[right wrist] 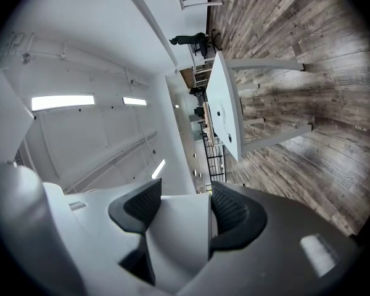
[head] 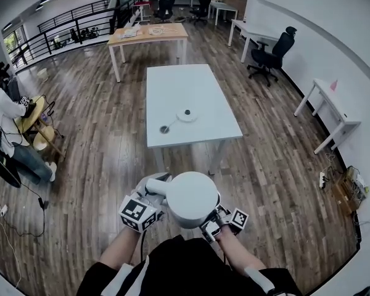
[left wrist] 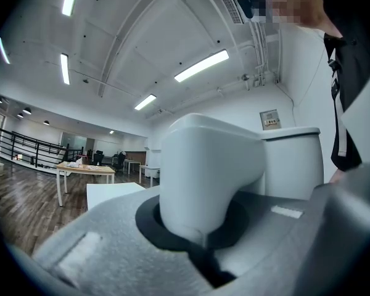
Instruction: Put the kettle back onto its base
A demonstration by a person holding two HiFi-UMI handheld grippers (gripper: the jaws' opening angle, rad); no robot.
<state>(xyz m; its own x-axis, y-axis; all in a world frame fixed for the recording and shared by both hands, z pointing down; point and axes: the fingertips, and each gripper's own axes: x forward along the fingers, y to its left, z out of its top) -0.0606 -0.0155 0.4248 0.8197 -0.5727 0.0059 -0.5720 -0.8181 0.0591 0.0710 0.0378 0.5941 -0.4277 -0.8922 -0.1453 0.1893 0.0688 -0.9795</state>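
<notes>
I carry a white kettle (head: 191, 199) in front of my body, above the wooden floor. My left gripper (head: 151, 196) is shut on the kettle's handle (left wrist: 209, 177), with the kettle body (left wrist: 293, 162) just beyond it. My right gripper (head: 213, 224) is at the kettle's lower right, and its dark pads (right wrist: 231, 211) press on a white part of the kettle (right wrist: 179, 233). The round white base (head: 186, 115) lies on the white table (head: 172, 85) ahead of me, with a small dark-ringed disc (head: 164, 129) next to it.
Bare floor separates me from the white table. A wooden table (head: 149, 36) stands beyond it. An office chair (head: 268, 57) and white desks (head: 330, 113) line the right wall. A person (head: 6, 122) sits at the far left. A power strip (head: 322, 179) lies on the floor at right.
</notes>
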